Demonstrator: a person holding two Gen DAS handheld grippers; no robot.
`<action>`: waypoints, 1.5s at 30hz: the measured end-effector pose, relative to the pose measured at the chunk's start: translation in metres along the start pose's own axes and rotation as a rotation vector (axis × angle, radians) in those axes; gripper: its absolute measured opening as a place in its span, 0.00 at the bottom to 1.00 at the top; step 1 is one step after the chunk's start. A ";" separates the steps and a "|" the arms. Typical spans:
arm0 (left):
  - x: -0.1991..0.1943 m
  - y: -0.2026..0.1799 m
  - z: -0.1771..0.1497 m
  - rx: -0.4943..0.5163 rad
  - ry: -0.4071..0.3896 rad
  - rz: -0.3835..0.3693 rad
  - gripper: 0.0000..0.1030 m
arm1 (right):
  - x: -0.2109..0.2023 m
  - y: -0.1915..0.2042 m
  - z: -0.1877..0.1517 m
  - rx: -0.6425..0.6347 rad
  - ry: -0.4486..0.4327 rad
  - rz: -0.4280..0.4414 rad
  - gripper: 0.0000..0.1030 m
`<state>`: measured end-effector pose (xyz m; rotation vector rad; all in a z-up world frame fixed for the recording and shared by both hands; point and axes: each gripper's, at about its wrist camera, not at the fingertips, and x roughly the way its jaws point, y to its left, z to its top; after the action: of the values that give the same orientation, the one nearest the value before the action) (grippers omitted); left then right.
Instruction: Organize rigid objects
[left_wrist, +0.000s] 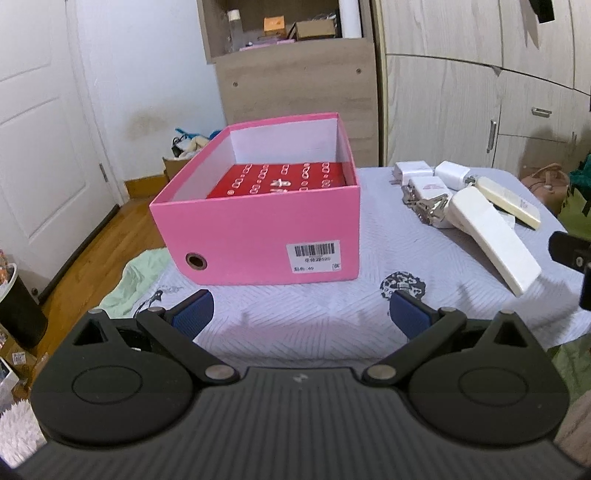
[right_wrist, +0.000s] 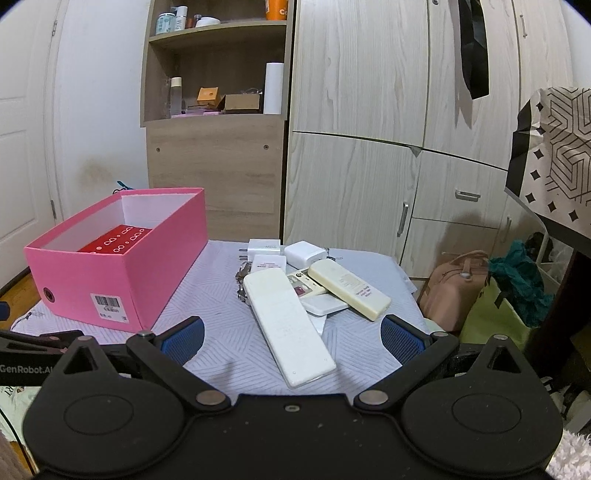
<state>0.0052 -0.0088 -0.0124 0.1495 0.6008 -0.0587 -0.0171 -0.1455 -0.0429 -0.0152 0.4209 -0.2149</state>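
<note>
A pink shoebox (left_wrist: 258, 236) (right_wrist: 125, 273) stands open on a pale quilted pad, with a red patterned box (left_wrist: 280, 181) (right_wrist: 118, 238) lying inside it. To its right lies a pile: a long white remote (right_wrist: 286, 325) (left_wrist: 491, 236), a cream remote (right_wrist: 349, 290) (left_wrist: 508, 201), white chargers (right_wrist: 304, 253) (left_wrist: 430, 177) and a bunch of keys (left_wrist: 424, 206). My left gripper (left_wrist: 301, 314) hovers open just in front of the shoebox, holding nothing. Over the near end of the long white remote, my right gripper (right_wrist: 291, 338) is open and not touching it.
The quilted pad (left_wrist: 303, 325) (right_wrist: 221, 332) covers a small surface with edges close on all sides. A wooden shelf unit (right_wrist: 218, 122) and wardrobe doors (right_wrist: 369, 147) stand behind. Bags (right_wrist: 454, 288) crowd the floor at right; a white door (left_wrist: 44, 147) and green cloth (left_wrist: 136, 273) lie at left.
</note>
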 end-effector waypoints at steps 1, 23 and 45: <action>-0.001 -0.001 0.000 0.008 -0.010 0.001 1.00 | 0.000 0.000 0.000 0.001 -0.004 -0.003 1.00; 0.002 0.000 -0.001 -0.012 0.016 -0.026 1.00 | 0.004 0.000 -0.005 0.001 0.000 -0.044 1.00; -0.011 0.000 0.004 -0.039 0.041 -0.033 1.00 | 0.007 -0.003 -0.007 0.012 0.013 -0.025 1.00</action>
<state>-0.0014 -0.0089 -0.0030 0.1034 0.6449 -0.0758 -0.0143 -0.1498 -0.0515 -0.0076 0.4322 -0.2421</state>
